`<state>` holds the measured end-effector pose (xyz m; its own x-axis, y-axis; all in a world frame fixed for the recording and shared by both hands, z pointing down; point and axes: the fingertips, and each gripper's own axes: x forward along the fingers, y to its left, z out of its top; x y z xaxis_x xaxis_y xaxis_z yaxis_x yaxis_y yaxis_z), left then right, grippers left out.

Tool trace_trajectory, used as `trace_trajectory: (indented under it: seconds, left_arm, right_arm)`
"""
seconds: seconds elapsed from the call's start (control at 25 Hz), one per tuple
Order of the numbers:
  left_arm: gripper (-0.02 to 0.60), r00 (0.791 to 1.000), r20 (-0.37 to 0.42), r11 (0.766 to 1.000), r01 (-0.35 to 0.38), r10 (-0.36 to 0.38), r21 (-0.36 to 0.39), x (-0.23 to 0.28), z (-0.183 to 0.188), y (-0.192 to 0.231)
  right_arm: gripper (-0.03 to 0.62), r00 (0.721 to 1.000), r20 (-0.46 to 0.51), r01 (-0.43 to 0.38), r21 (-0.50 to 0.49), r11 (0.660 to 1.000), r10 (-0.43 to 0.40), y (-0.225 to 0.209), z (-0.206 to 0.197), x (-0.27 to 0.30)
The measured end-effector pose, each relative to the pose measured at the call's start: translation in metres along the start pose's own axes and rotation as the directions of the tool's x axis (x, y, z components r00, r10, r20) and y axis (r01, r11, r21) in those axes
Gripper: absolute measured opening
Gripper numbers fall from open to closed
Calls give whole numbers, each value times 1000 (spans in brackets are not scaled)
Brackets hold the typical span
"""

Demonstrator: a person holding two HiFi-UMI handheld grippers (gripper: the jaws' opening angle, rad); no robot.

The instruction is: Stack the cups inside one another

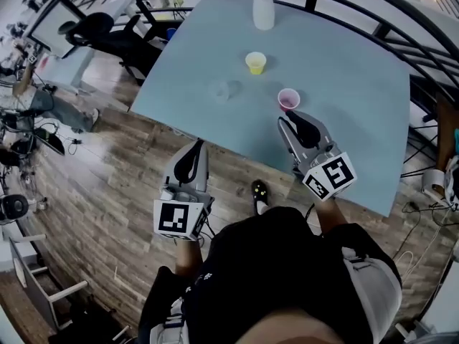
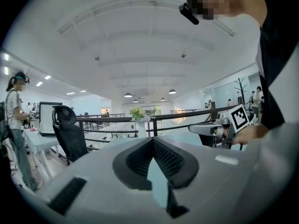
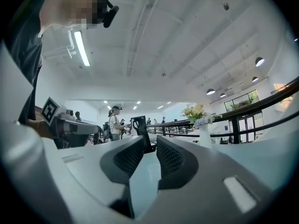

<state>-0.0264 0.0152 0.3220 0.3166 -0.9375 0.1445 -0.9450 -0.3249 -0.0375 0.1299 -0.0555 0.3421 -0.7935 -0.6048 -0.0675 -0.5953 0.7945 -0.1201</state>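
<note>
Head view: pink cup stands on the table just before the empty, slightly parted right gripper, yellow cup and vase beyond, clear cup leftward; left gripper, closed empty, hangs over floor.

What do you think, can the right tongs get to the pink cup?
Probably yes. The pink cup stands just ahead of the right tongs on the table, with nothing between them, and the tongs are a little open.

Three small cups are sitting on the pale blue counter: one yellow plastic cup, one pink plastic cup and one faint clear plastic cup. One white vase of flowers is standing near the far edge.
</note>
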Motion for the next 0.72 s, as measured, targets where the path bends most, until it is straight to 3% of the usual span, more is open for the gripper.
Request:
trace_trajectory:
  seconds: [0.48,0.72]
  left_arm:
    - [-15,1000,-7,1000,14,-14,21,43,4,3]
    - [-15,1000,-21,1000,-7,7,-4,45,-6,14]
  right_arm:
    - [141,994,-55,88,-27,996,-89,-56,-18,12]
    - [188,984,-103,142,-37,989,-145,-74,-38,14]
